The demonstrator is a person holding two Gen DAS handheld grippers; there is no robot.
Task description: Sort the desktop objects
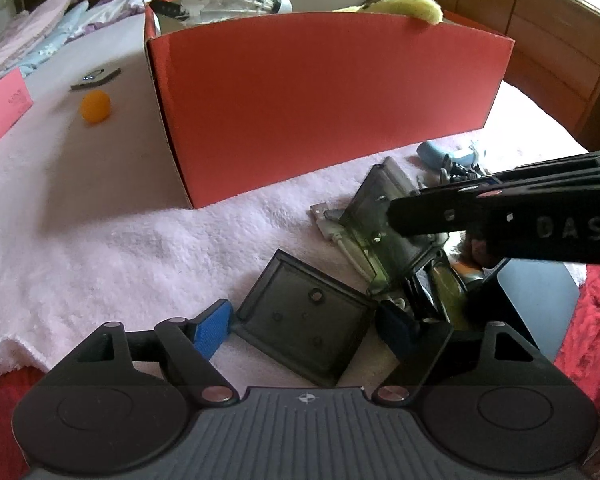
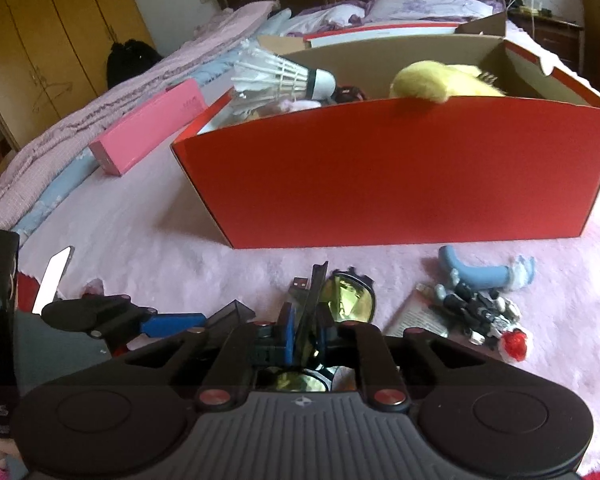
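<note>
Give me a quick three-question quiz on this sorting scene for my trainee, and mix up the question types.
1. True or false: the shuttlecock rests in the red box.
2. The right hand-held gripper is: A) open over the blanket; B) shut on the smoky plastic case; C) shut on a pink carton.
3. Fill in: the ball lying beside the red box is ___ in colour.

Key: 1 true; 2 B; 3 orange.
</note>
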